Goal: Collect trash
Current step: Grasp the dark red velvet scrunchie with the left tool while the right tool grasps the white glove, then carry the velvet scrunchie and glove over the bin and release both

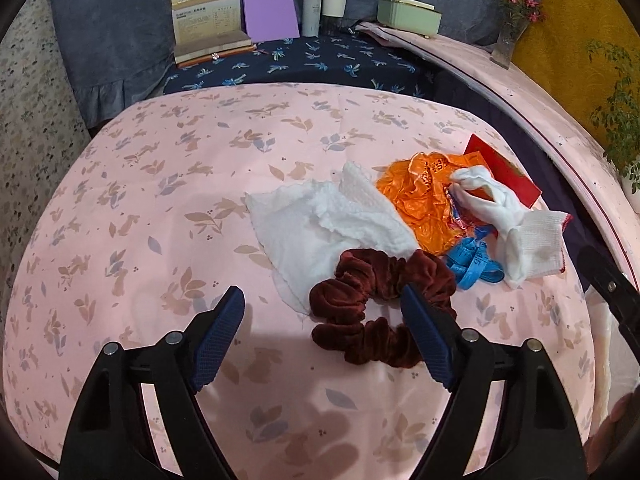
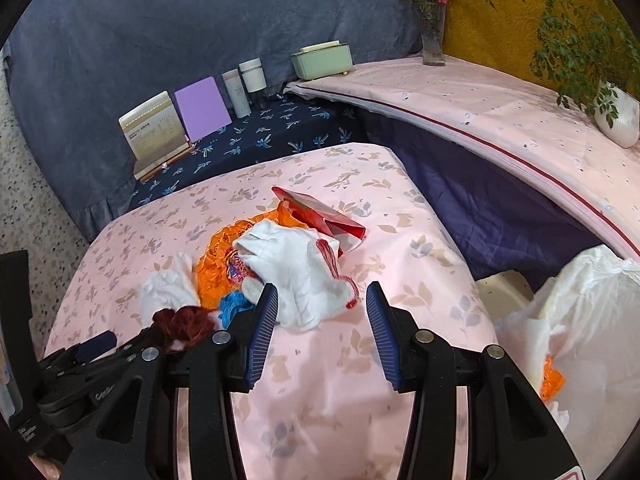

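While both claws gape empty, only the right wrist view shows the white bag (image 2: pixel 588 304).

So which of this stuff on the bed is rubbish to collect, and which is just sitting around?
Probably for collecting:
- orange bag
- tissue
- red packet
- blue strip
- bin bag, which takes it

Likely just lying about:
- scrunchie
- sock
- books
- bottles
- green box
- flower vase
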`<act>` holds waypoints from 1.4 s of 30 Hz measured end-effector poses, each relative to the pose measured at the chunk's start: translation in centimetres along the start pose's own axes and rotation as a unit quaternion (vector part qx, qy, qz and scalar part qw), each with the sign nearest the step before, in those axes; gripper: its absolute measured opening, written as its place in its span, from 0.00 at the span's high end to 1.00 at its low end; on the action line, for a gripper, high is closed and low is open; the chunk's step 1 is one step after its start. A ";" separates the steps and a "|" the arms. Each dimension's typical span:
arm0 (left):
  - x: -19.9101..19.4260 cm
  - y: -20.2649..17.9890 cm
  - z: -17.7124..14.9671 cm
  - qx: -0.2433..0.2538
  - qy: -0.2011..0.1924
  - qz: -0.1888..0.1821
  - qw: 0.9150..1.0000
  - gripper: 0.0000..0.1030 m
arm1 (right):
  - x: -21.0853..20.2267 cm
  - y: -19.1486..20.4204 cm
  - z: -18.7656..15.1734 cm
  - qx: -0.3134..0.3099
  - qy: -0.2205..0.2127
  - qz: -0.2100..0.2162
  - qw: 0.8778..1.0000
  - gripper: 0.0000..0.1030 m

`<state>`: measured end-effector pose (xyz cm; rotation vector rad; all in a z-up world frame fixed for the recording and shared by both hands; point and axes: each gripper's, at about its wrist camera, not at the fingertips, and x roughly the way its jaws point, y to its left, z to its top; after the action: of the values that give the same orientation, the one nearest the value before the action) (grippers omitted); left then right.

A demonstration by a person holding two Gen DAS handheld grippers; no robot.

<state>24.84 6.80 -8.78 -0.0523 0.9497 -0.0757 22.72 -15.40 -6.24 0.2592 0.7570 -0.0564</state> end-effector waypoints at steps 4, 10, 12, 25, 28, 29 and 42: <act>1.0 0.1 0.0 0.004 0.011 -0.009 1.000 0.45 | 2.1 0.3 0.8 -0.001 0.006 -0.003 1.000 0.56; 1.3 -0.1 -0.2 0.012 0.017 -0.018 1.000 0.74 | 4.5 0.4 0.6 -0.007 0.029 -0.005 1.000 0.72; 1.0 -0.4 -0.2 0.017 0.012 -0.016 1.000 0.77 | 4.7 0.3 0.2 -0.004 0.038 -0.002 0.999 0.91; -5.0 -2.7 0.8 0.027 -0.037 -0.023 0.999 0.81 | -4.0 -0.1 2.0 -0.005 -0.031 0.032 0.999 0.95; -7.0 -3.8 0.9 0.035 -0.052 -0.026 0.998 0.81 | -6.4 -0.6 2.5 -0.003 -0.050 0.034 0.998 0.95; -7.6 -4.2 0.9 0.037 -0.057 -0.027 0.997 0.81 | -7.0 -0.8 2.6 -0.001 -0.055 0.035 0.998 0.95; -14.0 -12.1 0.0 0.092 -0.099 -0.057 0.989 0.81 | -15.4 -7.0 2.6 0.026 -0.111 0.014 0.993 0.95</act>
<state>16.20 -3.98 3.53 0.0555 0.7370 -0.2590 12.22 -23.51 4.65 0.3078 0.5303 -0.0774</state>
